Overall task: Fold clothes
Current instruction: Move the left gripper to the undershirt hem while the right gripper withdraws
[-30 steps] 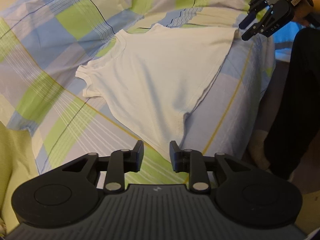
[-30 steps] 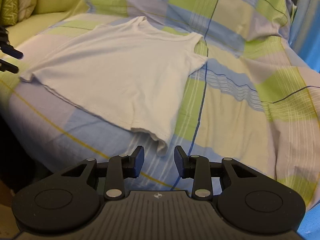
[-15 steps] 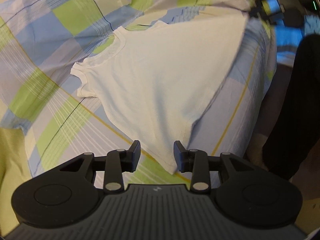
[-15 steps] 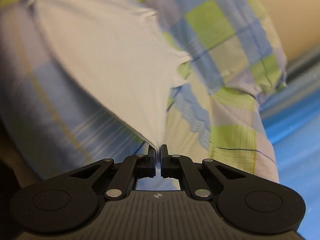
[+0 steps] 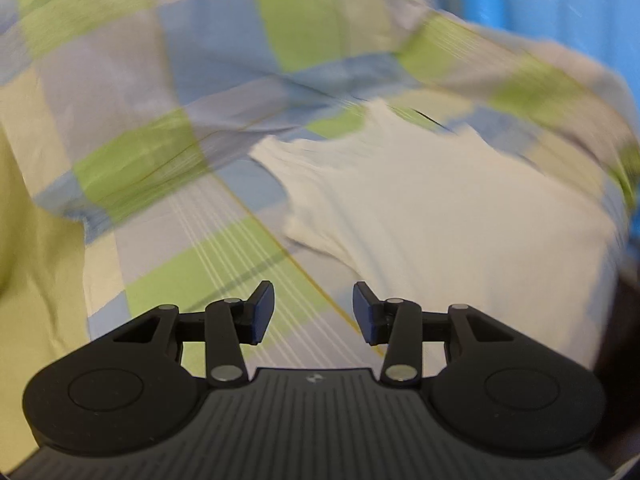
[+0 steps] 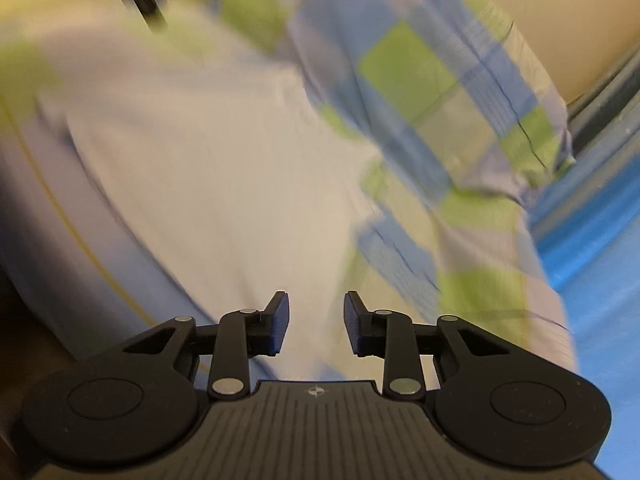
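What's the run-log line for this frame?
task: fold clothes | left gripper: open, empty | right gripper: open, empty | white T-shirt: flat on checked bedcover, unfolded | views: motion-blurred

No legible text, labels or numbers anywhere.

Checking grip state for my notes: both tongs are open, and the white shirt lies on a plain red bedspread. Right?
Not quite. The bedspread is checked in blue, green and pale grey, not plain red, as the left wrist view shows. The rest holds: the left tongs and right tongs are open, and the white shirt lies on it.
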The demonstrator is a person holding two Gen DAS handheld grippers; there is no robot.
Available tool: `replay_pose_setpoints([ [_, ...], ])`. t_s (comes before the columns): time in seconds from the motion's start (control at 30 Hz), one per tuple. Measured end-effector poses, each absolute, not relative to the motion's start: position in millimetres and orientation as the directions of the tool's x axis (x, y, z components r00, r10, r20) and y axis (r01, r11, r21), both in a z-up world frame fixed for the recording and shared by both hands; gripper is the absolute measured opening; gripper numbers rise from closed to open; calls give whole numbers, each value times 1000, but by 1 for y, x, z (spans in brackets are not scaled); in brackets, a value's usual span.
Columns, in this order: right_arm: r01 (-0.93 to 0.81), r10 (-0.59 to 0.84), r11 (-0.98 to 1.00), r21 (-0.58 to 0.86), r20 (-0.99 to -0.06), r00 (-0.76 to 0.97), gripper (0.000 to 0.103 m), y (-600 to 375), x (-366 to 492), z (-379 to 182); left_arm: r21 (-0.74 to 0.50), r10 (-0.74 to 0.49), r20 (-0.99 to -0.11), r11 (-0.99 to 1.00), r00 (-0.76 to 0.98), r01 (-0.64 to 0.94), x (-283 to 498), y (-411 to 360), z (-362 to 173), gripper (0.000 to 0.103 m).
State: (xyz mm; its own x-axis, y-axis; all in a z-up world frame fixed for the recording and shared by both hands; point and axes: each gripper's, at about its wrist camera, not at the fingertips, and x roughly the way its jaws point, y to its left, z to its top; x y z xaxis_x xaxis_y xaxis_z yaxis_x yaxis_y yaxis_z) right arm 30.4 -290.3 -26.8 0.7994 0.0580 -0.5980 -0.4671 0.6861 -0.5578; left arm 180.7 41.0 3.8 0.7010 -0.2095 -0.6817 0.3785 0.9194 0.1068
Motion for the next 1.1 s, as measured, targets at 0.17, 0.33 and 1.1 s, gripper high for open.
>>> replay_pose_setpoints([
  [0.17, -555, 237, 704, -442, -590, 772, 30, -229, 31, -29, -87, -304, -695, 935, 651, 345, 249, 58, -13, 35],
  [0.33, -631, 329, 682, -371, -614, 717, 30, -187, 37, -45, -225, -377, -715, 921, 589, 317, 293, 66, -43, 32],
  [1.1, -705, 356, 183, -685, -622, 697, 36, -93, 2, -103, -25, -300, -733, 909, 611, 416, 304, 63, -45, 8],
])
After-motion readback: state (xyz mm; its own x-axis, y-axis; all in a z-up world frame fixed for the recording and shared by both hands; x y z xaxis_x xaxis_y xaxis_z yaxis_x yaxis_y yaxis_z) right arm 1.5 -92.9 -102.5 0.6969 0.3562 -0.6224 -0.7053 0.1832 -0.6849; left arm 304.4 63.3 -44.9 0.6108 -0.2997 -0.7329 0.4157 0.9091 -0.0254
